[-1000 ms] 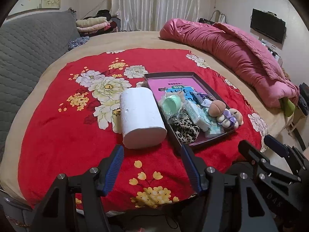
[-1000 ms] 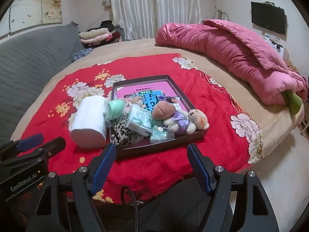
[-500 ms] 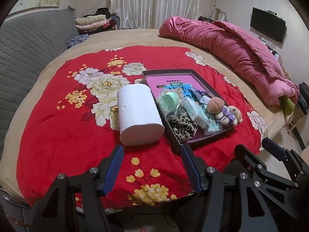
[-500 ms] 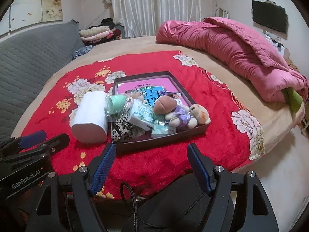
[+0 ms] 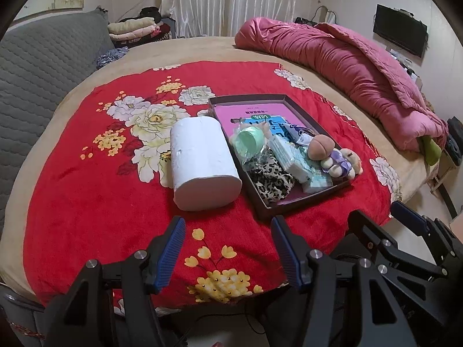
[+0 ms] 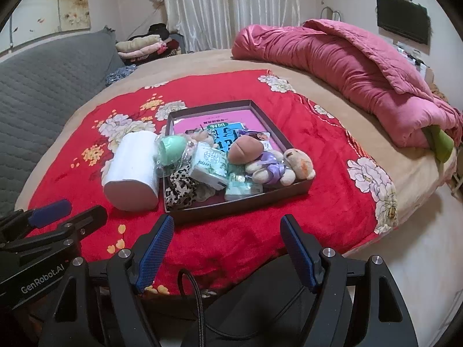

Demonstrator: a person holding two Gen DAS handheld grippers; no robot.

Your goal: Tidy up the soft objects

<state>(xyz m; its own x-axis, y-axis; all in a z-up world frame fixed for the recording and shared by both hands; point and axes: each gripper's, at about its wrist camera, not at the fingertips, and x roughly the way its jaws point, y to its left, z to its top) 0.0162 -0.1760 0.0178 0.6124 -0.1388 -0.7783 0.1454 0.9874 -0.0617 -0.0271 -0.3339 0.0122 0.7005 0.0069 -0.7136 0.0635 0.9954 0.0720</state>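
Left gripper [image 5: 228, 248]: jaws spread wide, nothing between the blue pads [image 5: 170, 251], fingers pointing forward and slightly down.
Right gripper [image 6: 225, 253]: jaws also spread wide and empty, blue pads [image 6: 298, 253] facing each other across the gap.
Relative pose: the two sit side by side at about the same height; each shows at the edge of the other's view, the left one low on the left in the right wrist view.

Red floral blanket [image 5: 86, 190], white roll [image 5: 202, 159], leopard-print cloth [image 5: 272, 179], pink quilt [image 5: 347, 57], blue-padded hand-held grippers.
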